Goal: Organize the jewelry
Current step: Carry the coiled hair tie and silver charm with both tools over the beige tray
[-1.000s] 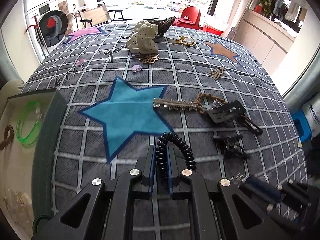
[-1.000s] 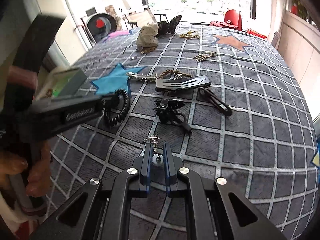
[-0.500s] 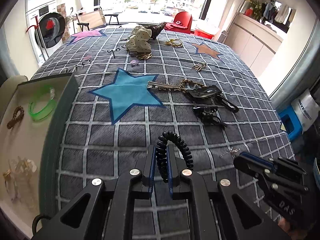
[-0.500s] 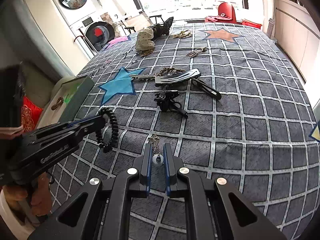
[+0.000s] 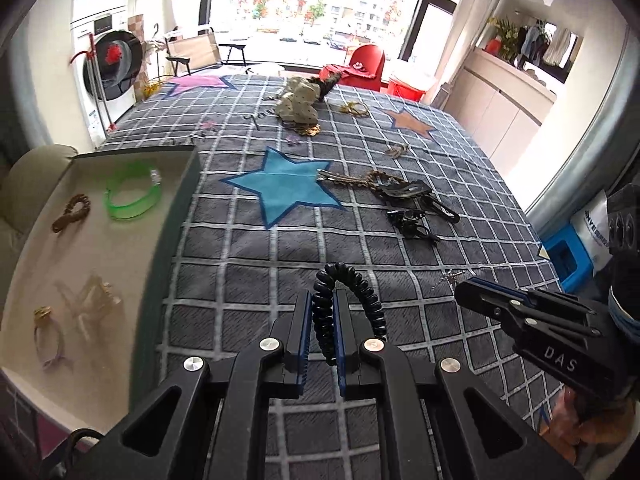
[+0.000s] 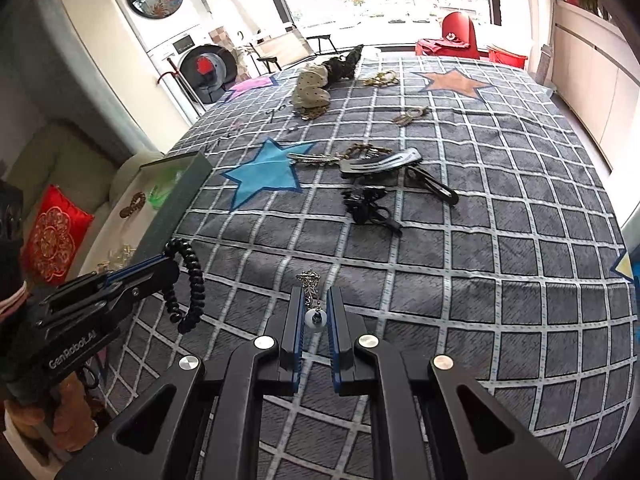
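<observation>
Checked grey bedspread (image 5: pixel 248 280) w/ star patches is carrying the scattered jewelry. Left gripper (image 5: pixel 322 330) is pinching a black coil hair tie (image 5: pixel 352 300), loop arching up and right of the tips. Right gripper (image 6: pixel 315 316) is pinching a silver pendant earring (image 6: pixel 313 300), its long axis running along the fingers. Open tray (image 5: pixel 168 240) is lying at the bed's left edge, just left of the left gripper, so that hand is nearer; right one is sitting farther right. Clips (image 5: pixel 412 222) are waiting mid-bed.
</observation>
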`<state>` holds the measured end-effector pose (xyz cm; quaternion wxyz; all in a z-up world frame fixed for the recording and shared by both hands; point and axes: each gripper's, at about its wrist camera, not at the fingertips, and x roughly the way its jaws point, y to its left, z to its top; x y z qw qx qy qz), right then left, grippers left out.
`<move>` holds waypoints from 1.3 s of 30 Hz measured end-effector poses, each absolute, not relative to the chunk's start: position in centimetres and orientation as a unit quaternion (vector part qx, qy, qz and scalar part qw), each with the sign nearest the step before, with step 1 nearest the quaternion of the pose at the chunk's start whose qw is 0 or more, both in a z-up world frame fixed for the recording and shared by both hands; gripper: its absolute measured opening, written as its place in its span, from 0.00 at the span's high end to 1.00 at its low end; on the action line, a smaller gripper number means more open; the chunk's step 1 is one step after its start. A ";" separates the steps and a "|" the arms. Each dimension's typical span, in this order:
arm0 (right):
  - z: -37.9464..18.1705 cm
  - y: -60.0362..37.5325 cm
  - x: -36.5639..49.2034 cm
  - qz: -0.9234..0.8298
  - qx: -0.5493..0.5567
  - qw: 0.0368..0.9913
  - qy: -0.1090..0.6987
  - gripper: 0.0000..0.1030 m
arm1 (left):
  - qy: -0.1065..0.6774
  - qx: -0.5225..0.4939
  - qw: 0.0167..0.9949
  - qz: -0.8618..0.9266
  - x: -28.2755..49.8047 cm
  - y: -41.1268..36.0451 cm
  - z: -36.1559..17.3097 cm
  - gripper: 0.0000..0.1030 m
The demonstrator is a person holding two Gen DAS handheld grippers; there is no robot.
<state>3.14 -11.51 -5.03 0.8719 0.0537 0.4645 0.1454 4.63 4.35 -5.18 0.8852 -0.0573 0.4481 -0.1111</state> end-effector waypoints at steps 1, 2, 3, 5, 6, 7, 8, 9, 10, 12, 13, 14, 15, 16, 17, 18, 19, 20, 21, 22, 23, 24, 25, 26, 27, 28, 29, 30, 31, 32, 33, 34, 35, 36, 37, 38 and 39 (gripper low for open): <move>-4.8 -11.1 3.0 0.147 0.052 0.872 0.463 0.89 | 0.444 -0.063 0.887 -0.110 4.3 4.9 -4.9 0.88; -4.7 -10.8 3.0 0.150 0.050 0.872 0.463 0.89 | 0.442 -0.065 0.888 -0.108 4.2 5.2 -4.8 0.88; -4.5 -10.5 2.9 0.152 0.049 0.872 0.462 0.89 | 0.438 -0.069 0.890 -0.106 3.8 5.8 -4.5 0.88; -4.1 -9.7 2.8 0.158 0.045 0.872 0.461 0.89 | 0.433 -0.071 0.893 -0.104 3.4 6.7 -4.2 0.88; -4.0 -9.3 2.8 0.161 0.043 0.872 0.460 0.89 | 0.432 -0.071 0.893 -0.104 3.2 7.0 -4.0 0.88; -3.7 -8.8 2.7 0.164 0.039 0.872 0.459 0.89 | 0.431 -0.071 0.894 -0.102 3.0 7.4 -3.9 0.88; -3.5 -8.4 2.7 0.167 0.037 0.872 0.458 0.89 | 0.429 -0.071 0.895 -0.100 2.7 7.9 -3.7 0.88; -3.3 -7.9 2.7 0.171 0.035 0.873 0.456 0.89 | 0.426 -0.071 0.896 -0.098 2.5 8.4 -3.4 0.88; -3.0 -7.4 2.7 0.175 0.033 0.873 0.455 0.89 | 0.423 -0.073 0.898 -0.095 2.4 8.9 -3.2 0.88; -2.5 -6.3 2.8 0.184 0.030 0.872 0.452 0.89 | 0.417 -0.079 0.901 -0.090 2.2 9.9 -2.7 0.88; -2.2 -5.7 2.9 0.189 0.028 0.872 0.451 0.89 | 0.413 -0.081 0.903 -0.086 2.0 10.6 -2.3 0.88; -2.0 -5.0 3.0 0.195 0.025 0.871 0.450 0.89 | 0.410 -0.082 0.904 -0.084 2.0 11.1 -2.1 0.88; -1.8 -4.5 3.1 0.200 0.024 0.871 0.449 0.89 | 0.408 -0.081 0.906 -0.080 1.9 11.8 -1.9 0.88; -1.6 -3.8 3.2 0.205 0.021 0.870 0.448 0.89 | 0.405 -0.080 0.908 -0.074 1.9 12.3 -1.8 0.88; -1.4 -3.1 3.3 0.211 0.019 0.869 0.447 0.89 | 0.403 -0.080 0.909 -0.069 1.8 12.9 -1.6 0.88; -1.2 -2.3 3.5 0.218 0.015 0.868 0.445 0.89 | 0.400 -0.081 0.911 -0.062 1.8 13.6 -1.5 0.88; -1.0 -1.7 3.7 0.223 0.013 0.868 0.444 0.89 | 0.399 -0.084 0.912 -0.056 1.8 14.3 -1.4 0.88; -0.9 -1.1 3.9 0.227 0.012 0.867 0.443 0.89 | 0.397 -0.087 0.913 -0.048 1.8 15.2 -1.2 0.88; -0.9 -0.6 4.0 0.232 0.011 0.866 0.443 0.89 | 0.396 -0.088 0.913 -0.043 1.8 15.8 -1.2 0.88; -0.8 0.2 4.3 0.238 0.010 0.864 0.444 0.89 | 0.394 -0.090 0.914 -0.035 1.8 16.6 -1.1 0.88; -0.8 0.7 4.5 0.242 0.010 0.862 0.445 0.89 | 0.393 -0.091 0.915 -0.027 1.8 17.3 -1.1 0.88; -0.8 1.2 4.6 0.246 0.009 0.861 0.445 0.89 | 0.392 -0.092 0.915 -0.022 1.9 17.9 -1.2 0.88; -0.8 1.9 4.9 0.251 0.007 0.859 0.446 0.89 | 0.391 -0.094 0.916 -0.015 1.9 18.5 -1.2 0.88; -0.8 2.4 5.0 0.254 0.004 0.858 0.445 0.89 | 0.390 -0.095 0.916 -0.008 2.0 19.3 -1.3 0.88; -0.7 2.9 5.2 0.258 0.002 0.858 0.445 0.89 | 0.389 -0.097 0.916 -0.003 2.1 19.8 -1.4 0.88; -0.7 3.5 5.4 0.262 -0.001 0.856 0.446 0.89 | 0.389 -0.099 0.916 0.004 2.2 20.5 -1.4 0.88; -0.7 4.1 5.7 0.266 -0.003 0.854 0.447 0.89 | 0.389 -0.103 0.916 0.010 2.4 21.2 -1.5 0.88; -0.7 4.6 6.0 0.269 -0.006 0.852 0.448 0.89 | 0.389 -0.105 0.915 0.014 2.5 21.6 -1.6 0.88; -0.6 5.1 6.2 0.272 -0.009 0.851 0.449 0.89 | 0.389 -0.107 0.915 0.020 2.7 22.2 -1.7 0.88; -0.6 5.6 6.5 0.275 -0.011 0.850 0.450 0.89 | 0.390 -0.109 0.914 0.026 3.1 22.8 -2.0 0.88; -0.6 6.1 6.9 0.278 -0.013 0.848 0.451 0.89 | 0.391 -0.111 0.913 0.031 3.4 23.3 -2.2 0.88; -0.7 6.5 7.3 0.281 -0.014 0.846 0.453 0.89 | 0.394 -0.113 0.912 0.036 3.7 23.7 -2.5 0.88; -0.7 6.9 7.6 0.283 -0.013 0.844 0.455 0.89 | 0.396 -0.114 0.910 0.039 3.8 24.1 -2.7 0.88; -0.8 7.3 8.0 0.286 -0.013 0.843 0.456 0.89 | 0.399 -0.115 0.909 0.044 4.2 24.5 -3.1 0.88; -0.9 7.7 8.5 0.289 -0.013 0.840 0.458 0.89 | 0.402 -0.117 0.907 0.048 4.6 25.0 -3.5 0.88; -1.0 8.2 9.1 0.291 -0.014 0.838 0.461 0.89 | 0.405 -0.118 0.905 0.052 5.0 25.4 -3.8 0.88; -1.1 8.6 9.5 0.292 -0.014 0.836 0.463 0.89 | 0.408 -0.120 0.903 0.057 5.4 25.8 -4.1 0.88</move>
